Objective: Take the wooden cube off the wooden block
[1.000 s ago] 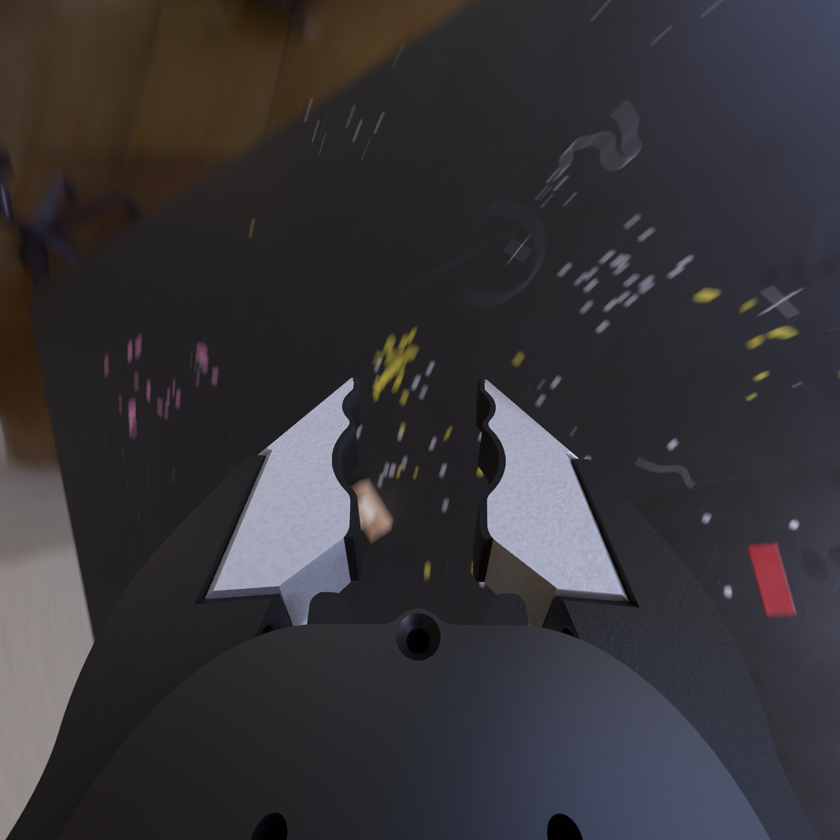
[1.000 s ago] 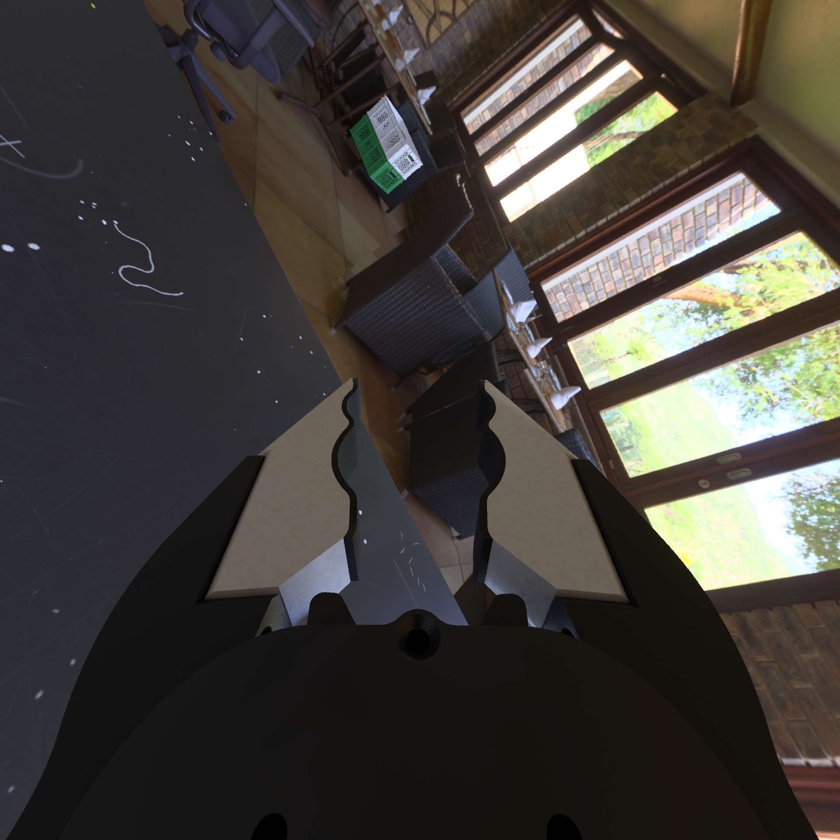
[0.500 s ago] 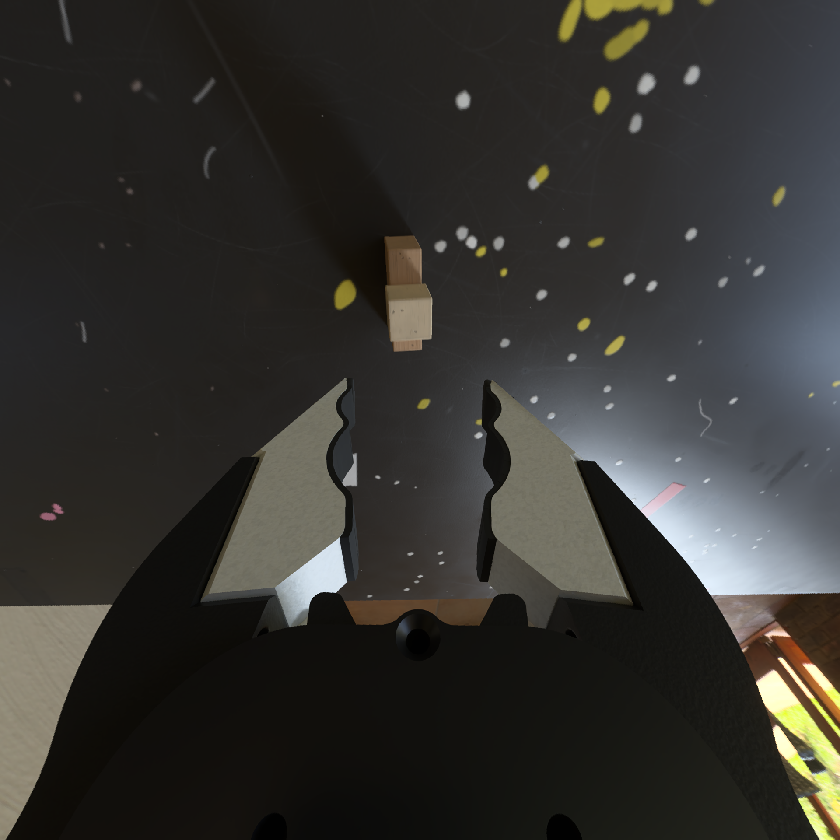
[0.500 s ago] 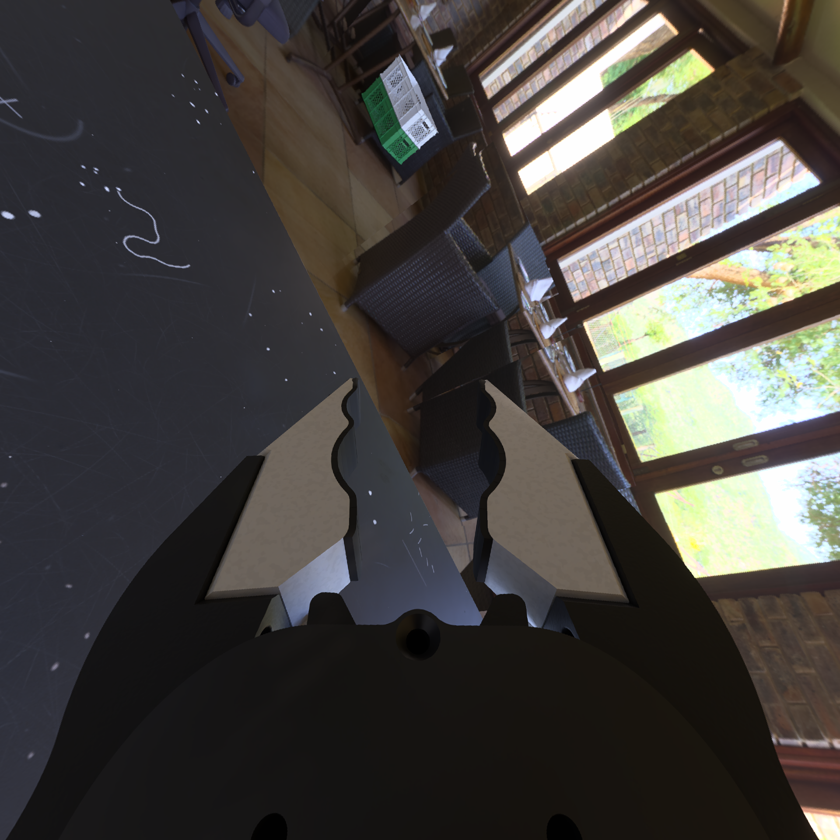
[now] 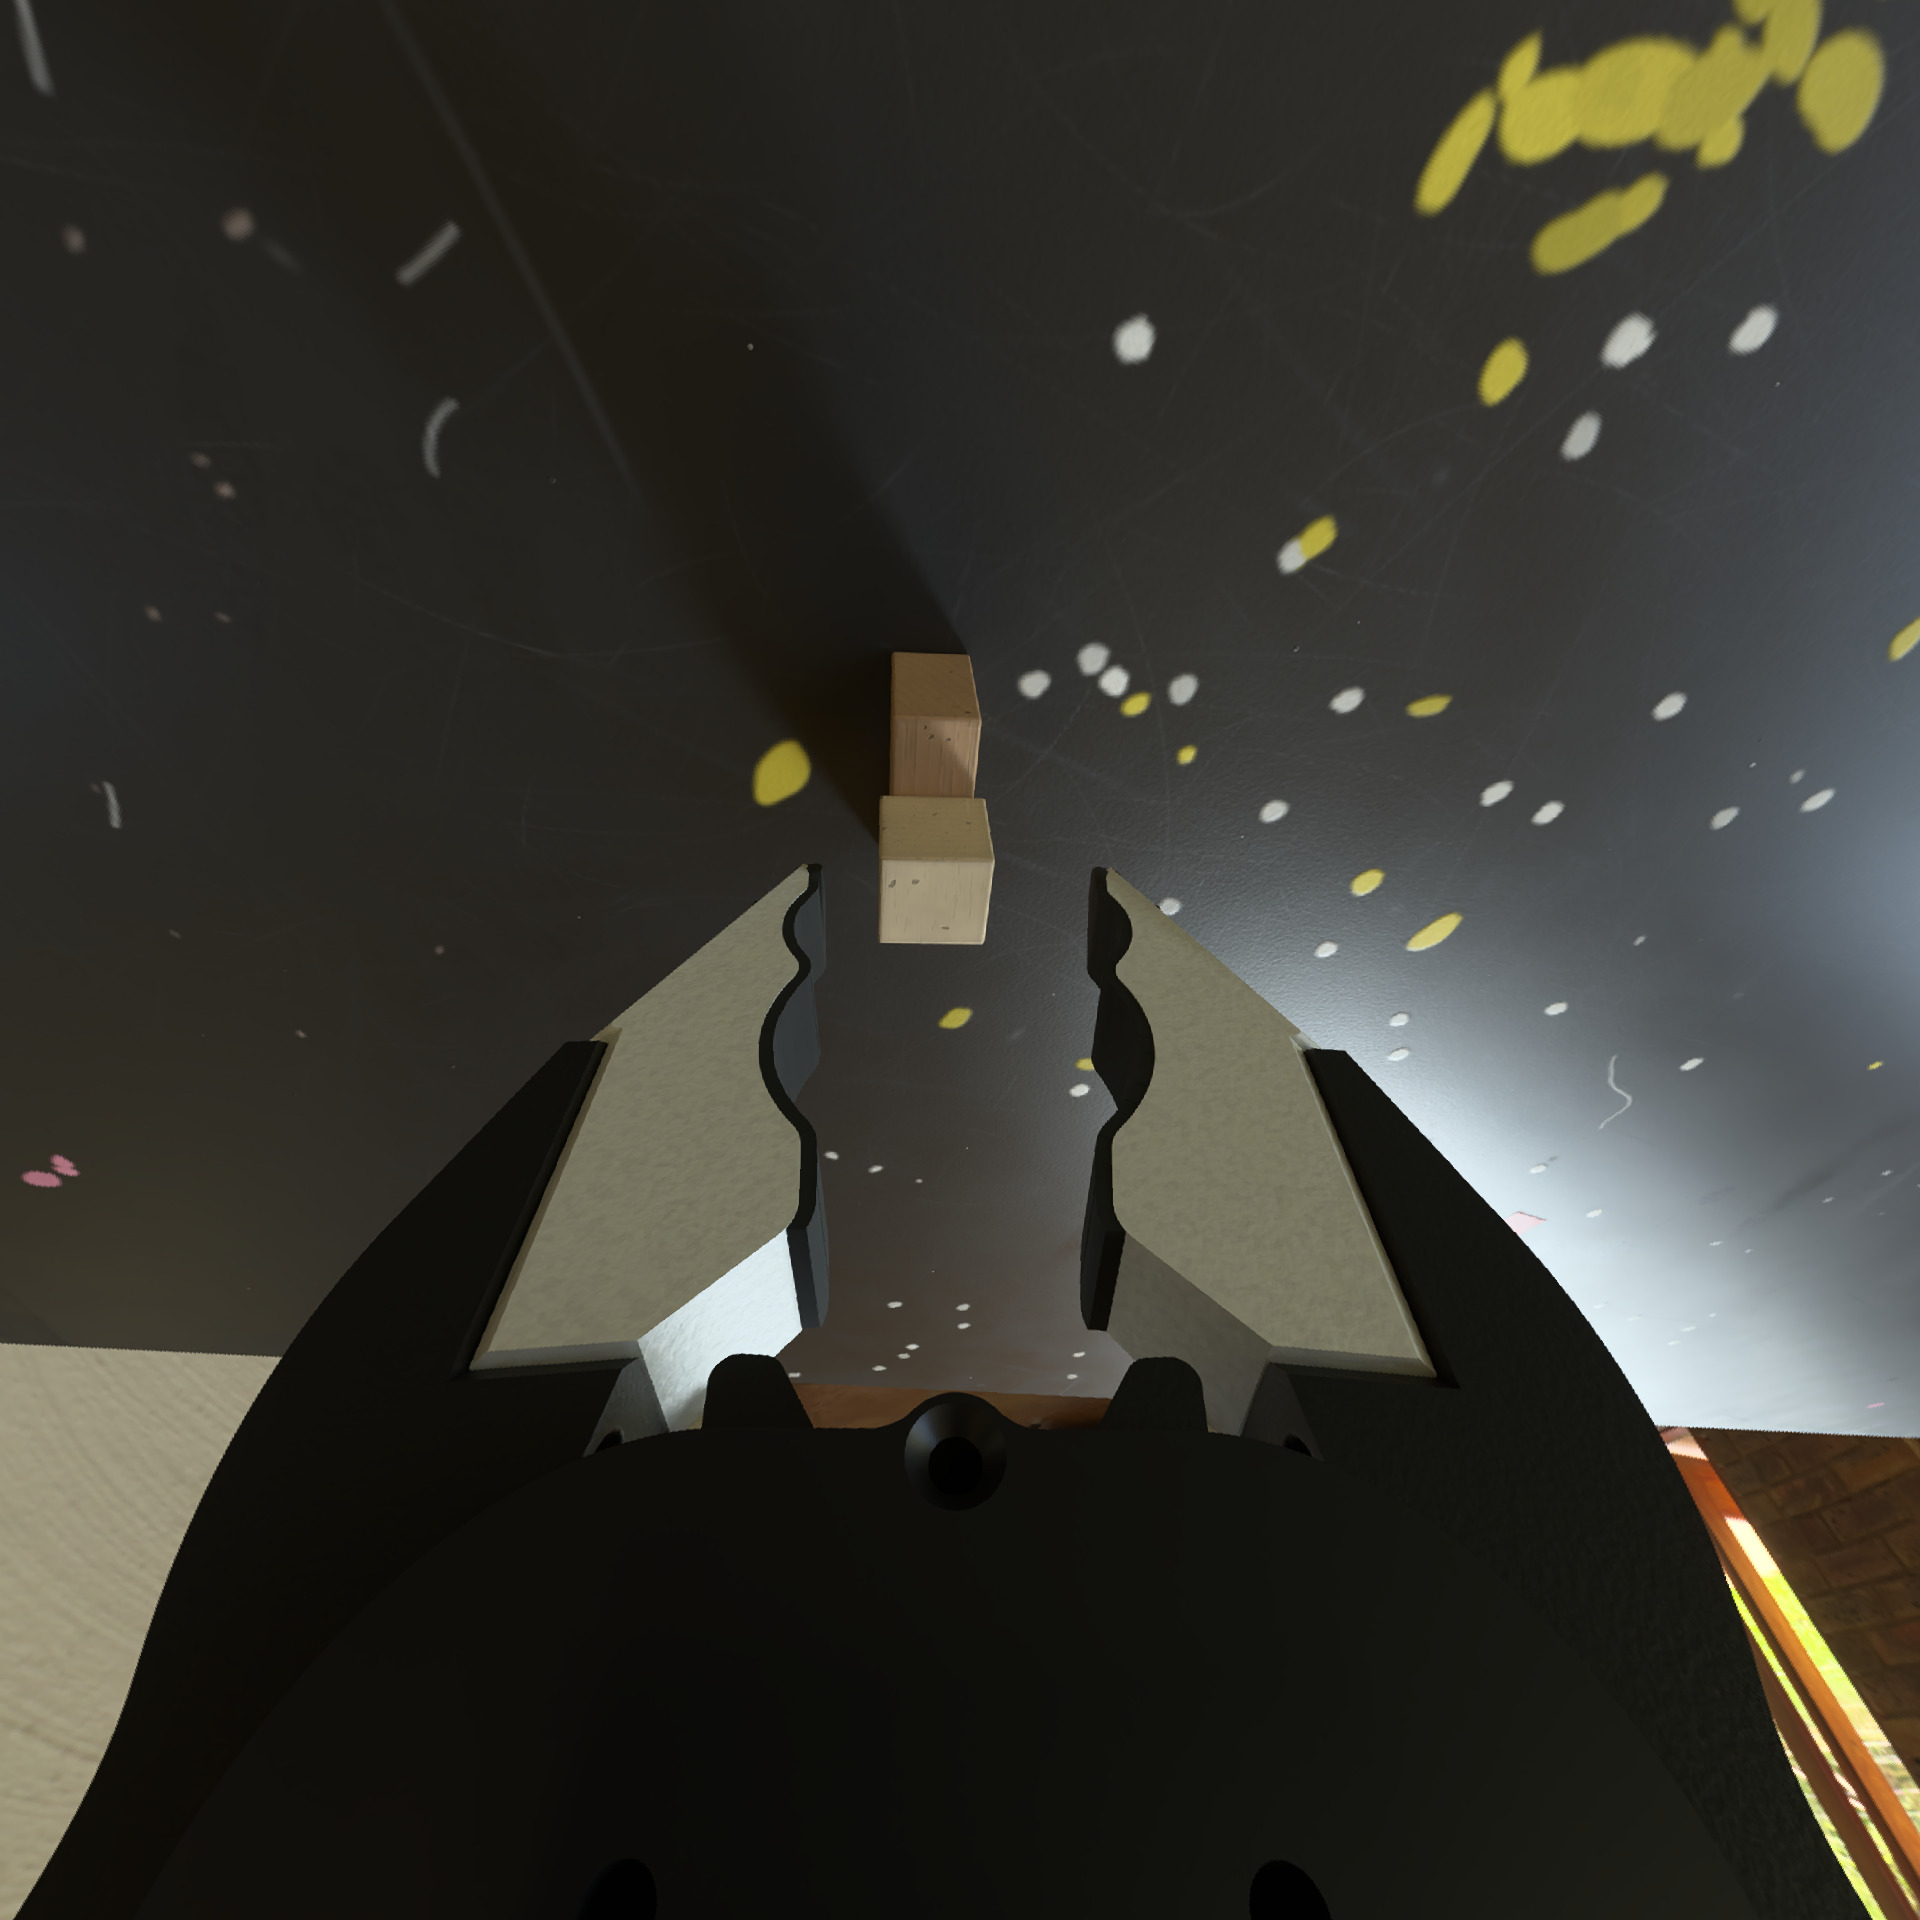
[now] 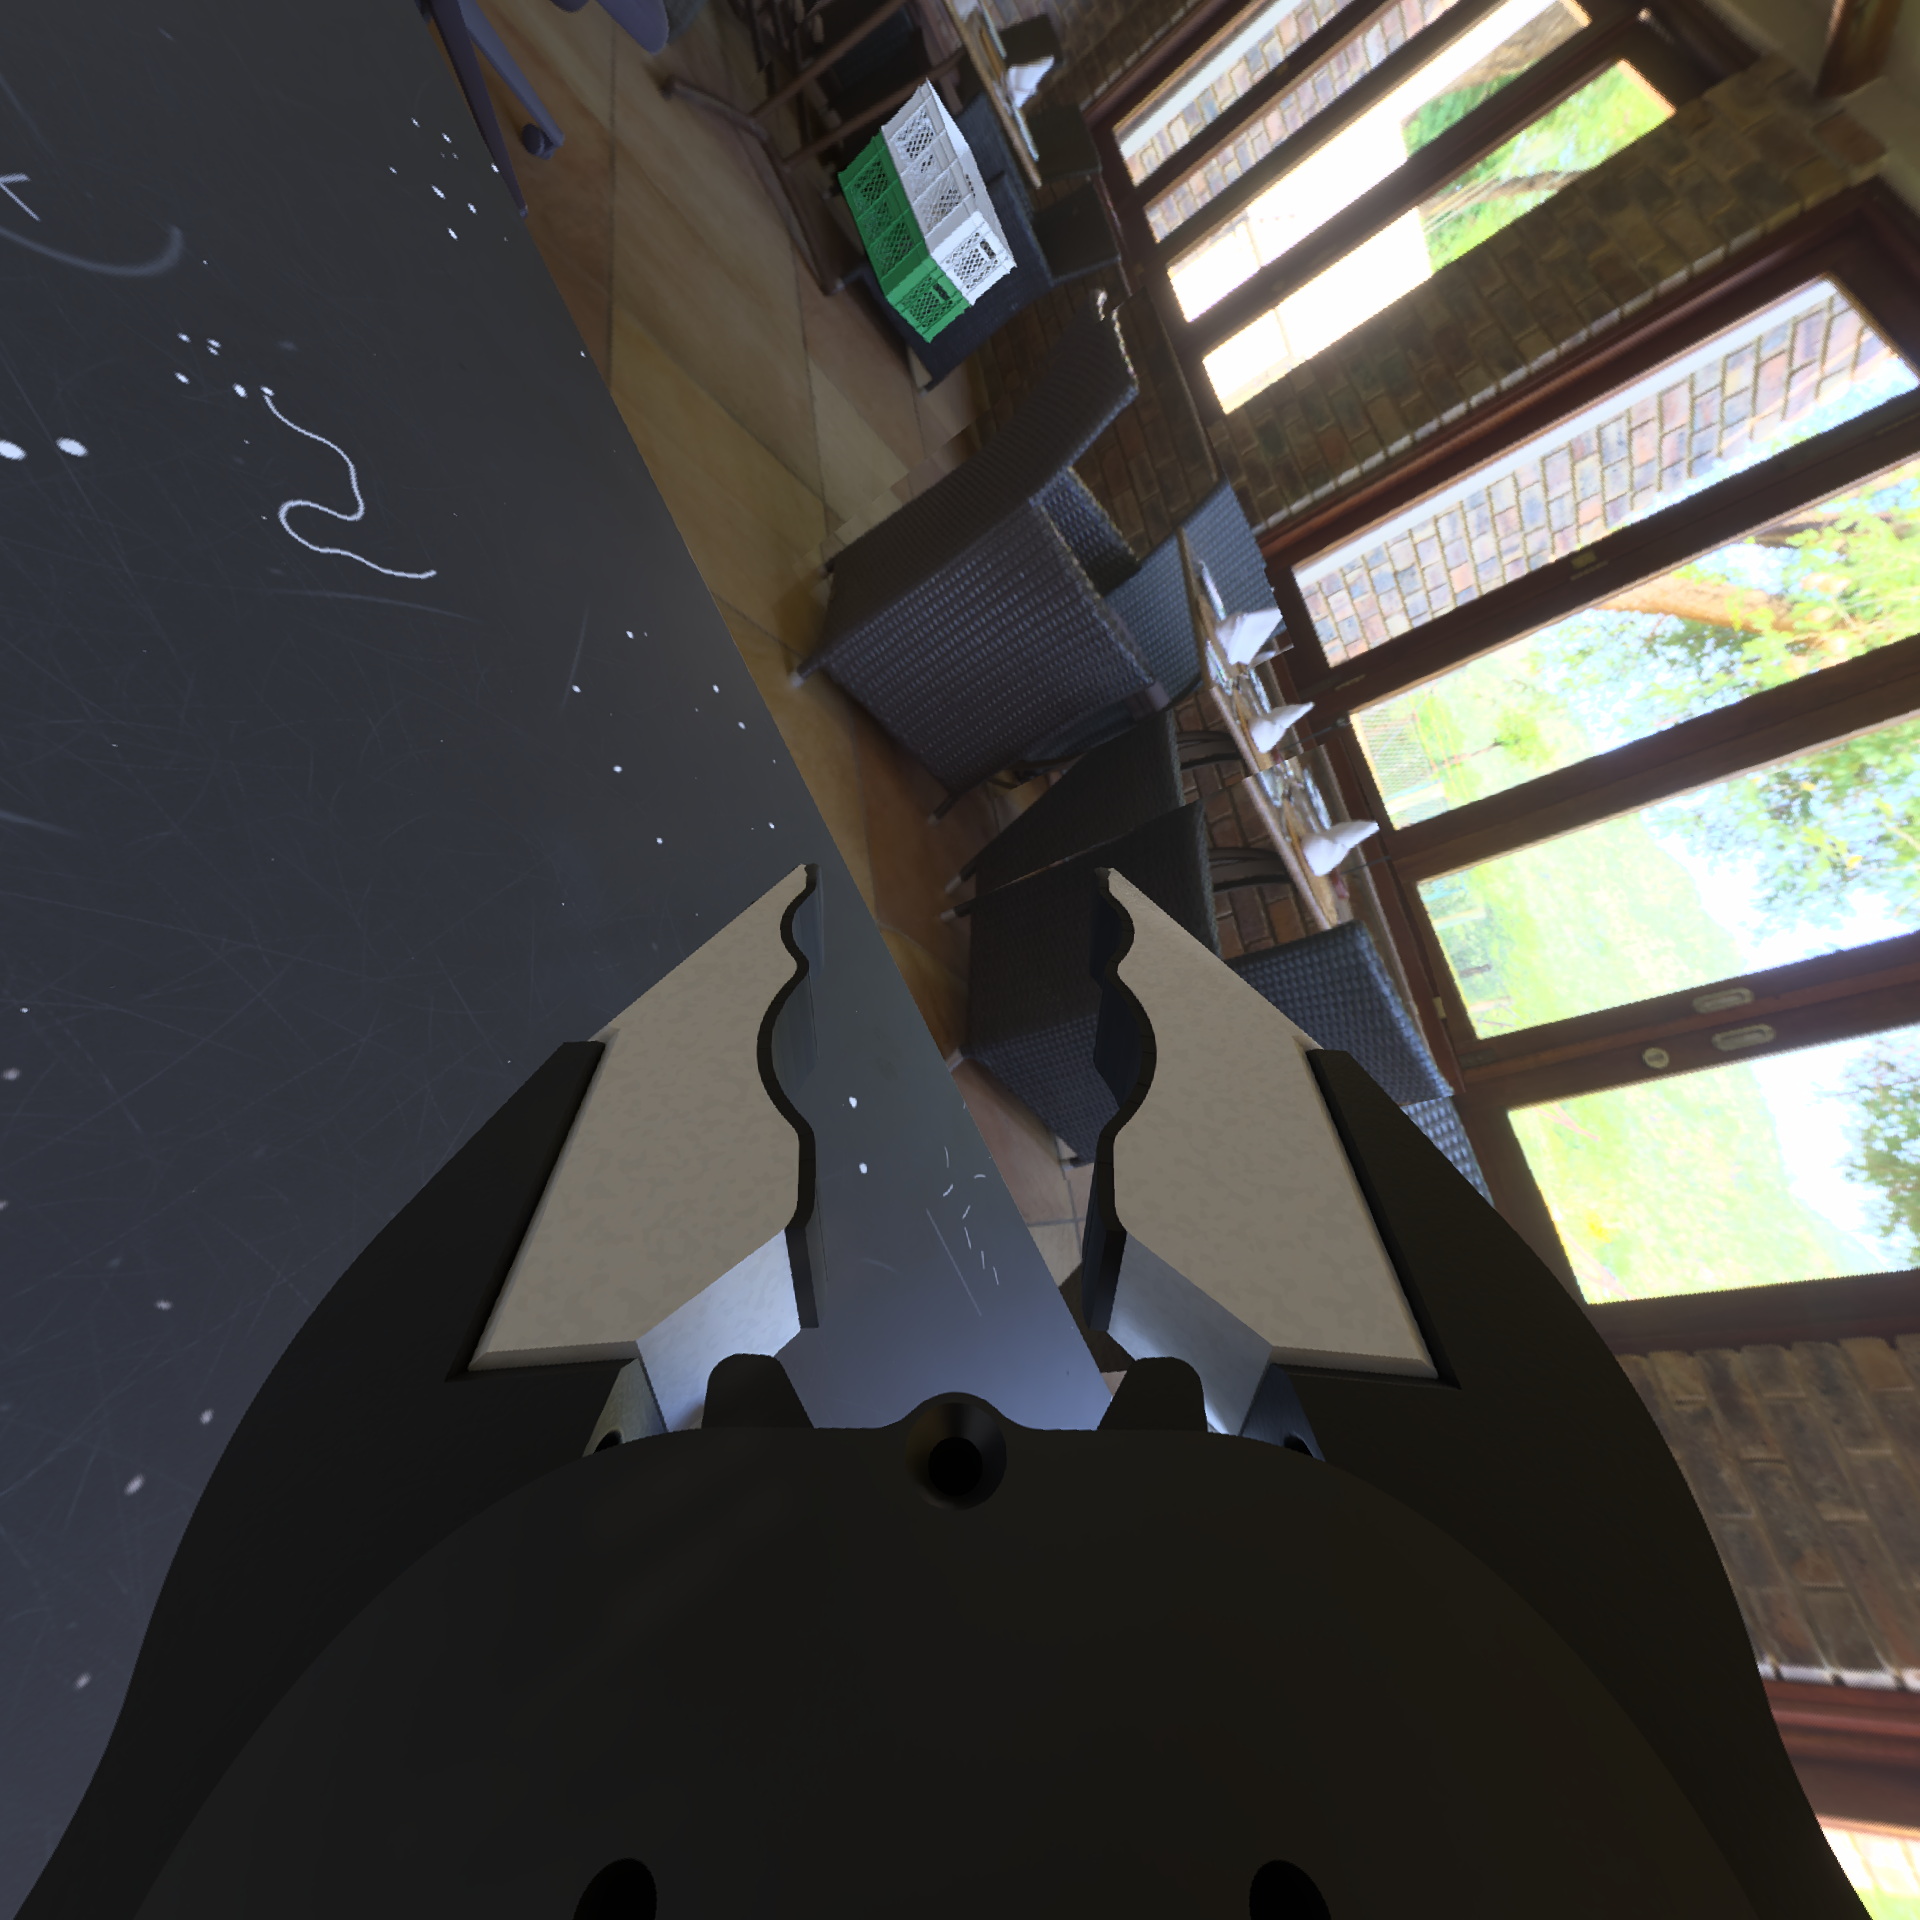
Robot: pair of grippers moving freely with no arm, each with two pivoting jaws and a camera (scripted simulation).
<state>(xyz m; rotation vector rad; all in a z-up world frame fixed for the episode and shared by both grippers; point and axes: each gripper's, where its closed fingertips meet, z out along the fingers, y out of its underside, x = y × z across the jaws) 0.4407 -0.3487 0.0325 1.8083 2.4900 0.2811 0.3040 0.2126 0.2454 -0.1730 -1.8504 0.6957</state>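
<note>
Since half a second ago the left hand-held gripper (image 5: 954, 883) has closed in on the wooden cube (image 5: 935, 871), which now sits just beyond its wide-open fingertips. The pale cube sits on the browner wooden block (image 5: 934, 723) on the dark, paint-flecked counter (image 5: 416, 727). A yellow spot (image 5: 780, 771) lies left of the block. The right hand-held gripper (image 6: 954, 883), also spread wide and empty, points past the counter's edge toward wicker chairs (image 6: 977, 634).
</note>
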